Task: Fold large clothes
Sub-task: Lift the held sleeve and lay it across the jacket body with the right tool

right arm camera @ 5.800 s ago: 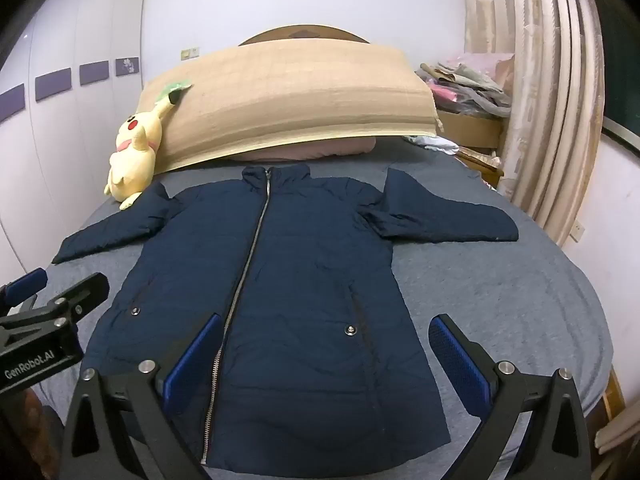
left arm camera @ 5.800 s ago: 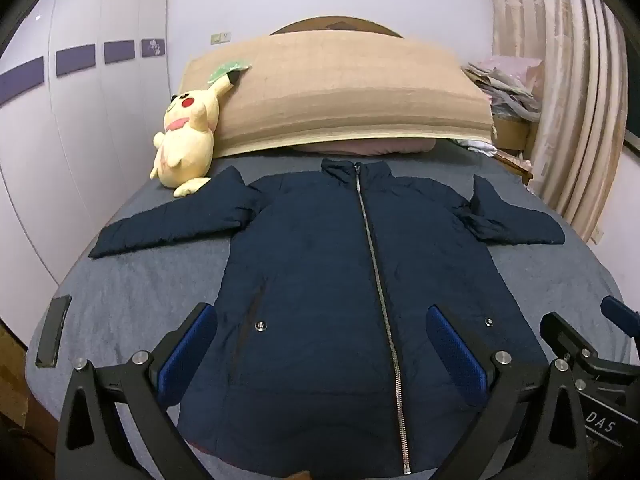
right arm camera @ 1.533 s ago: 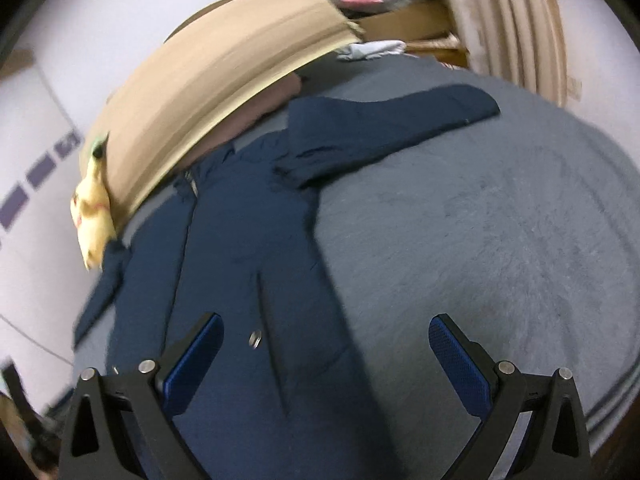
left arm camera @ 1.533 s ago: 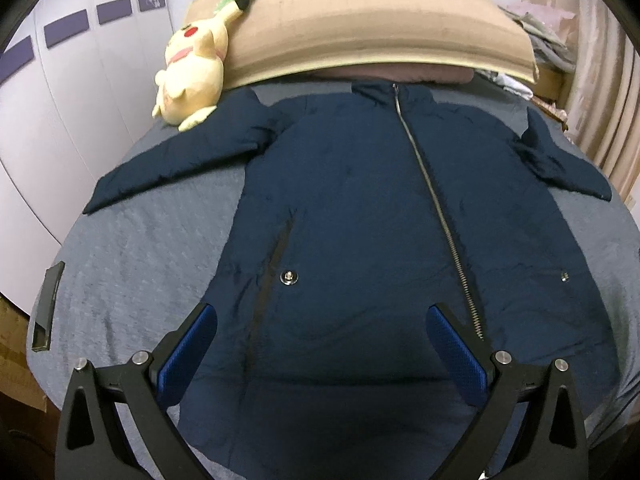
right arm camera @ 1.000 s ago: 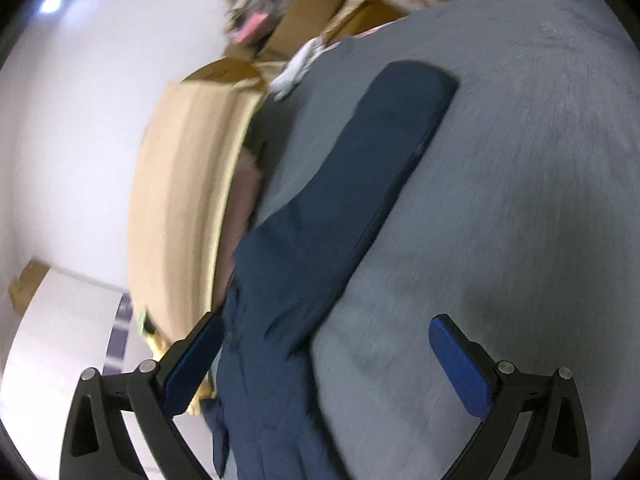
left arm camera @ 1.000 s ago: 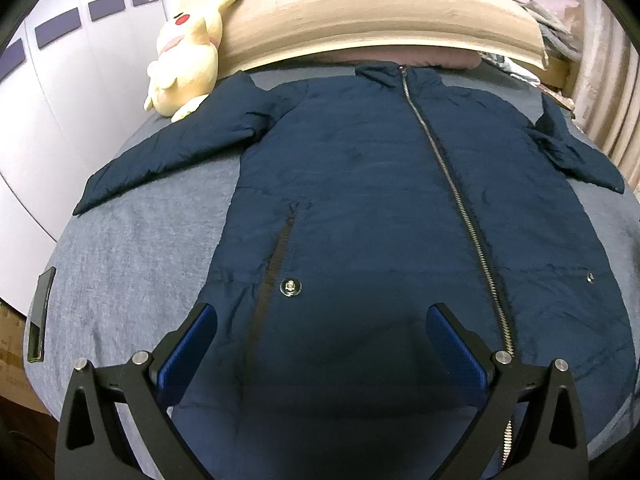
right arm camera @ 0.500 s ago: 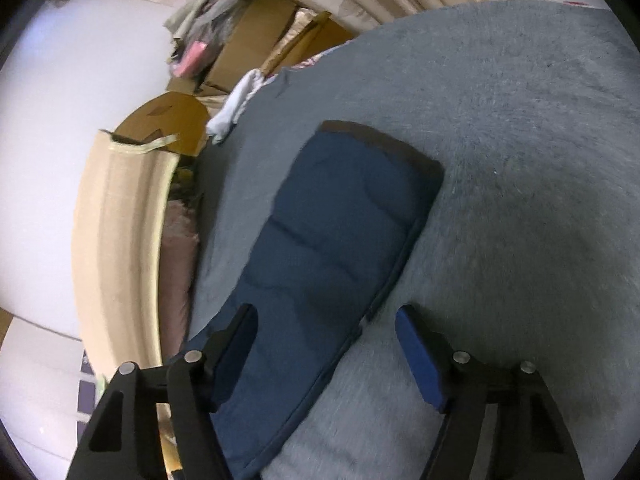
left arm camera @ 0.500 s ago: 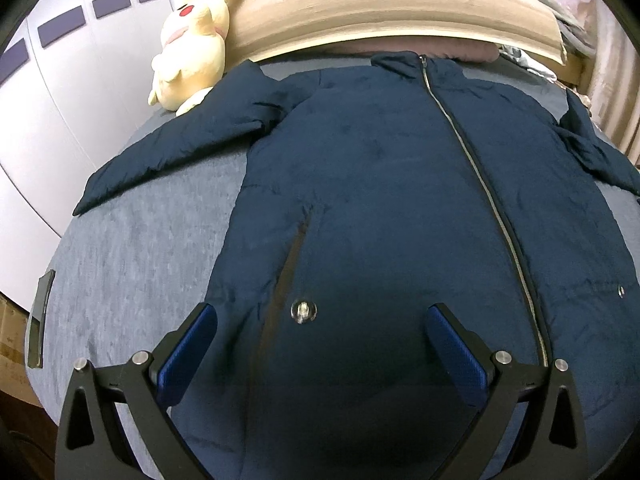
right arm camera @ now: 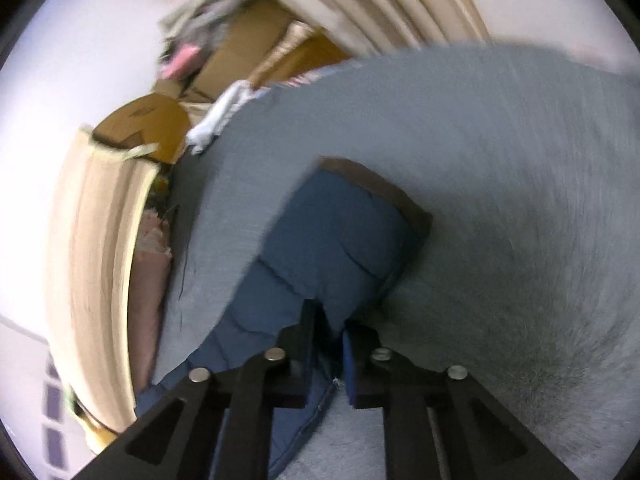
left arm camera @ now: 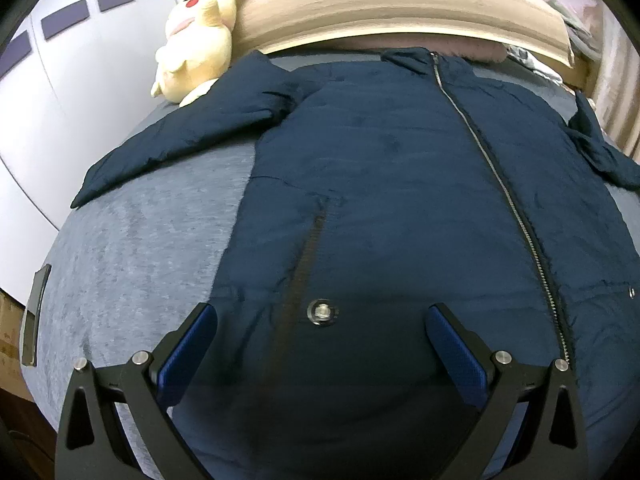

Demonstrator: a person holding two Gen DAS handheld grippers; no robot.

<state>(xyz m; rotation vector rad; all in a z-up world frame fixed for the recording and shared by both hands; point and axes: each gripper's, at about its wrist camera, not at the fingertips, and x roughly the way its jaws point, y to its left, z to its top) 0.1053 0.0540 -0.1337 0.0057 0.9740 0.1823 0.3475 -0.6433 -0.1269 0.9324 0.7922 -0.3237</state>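
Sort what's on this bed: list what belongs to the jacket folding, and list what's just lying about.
Belongs to the job:
- navy quilted zip jacket
- its sleeve, pinched in the right tool
- left tool, open above the hem

Just lying about:
- yellow plush toy
- tan folded blanket
- dark flat slab at the bed's edge

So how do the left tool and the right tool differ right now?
The left tool is wide open over the jacket body, gripping nothing; the right tool is shut on the jacket's sleeve near its cuff. The left faces the zipped front, the right the sleeve on the grey bedcover. Both have blue pads.
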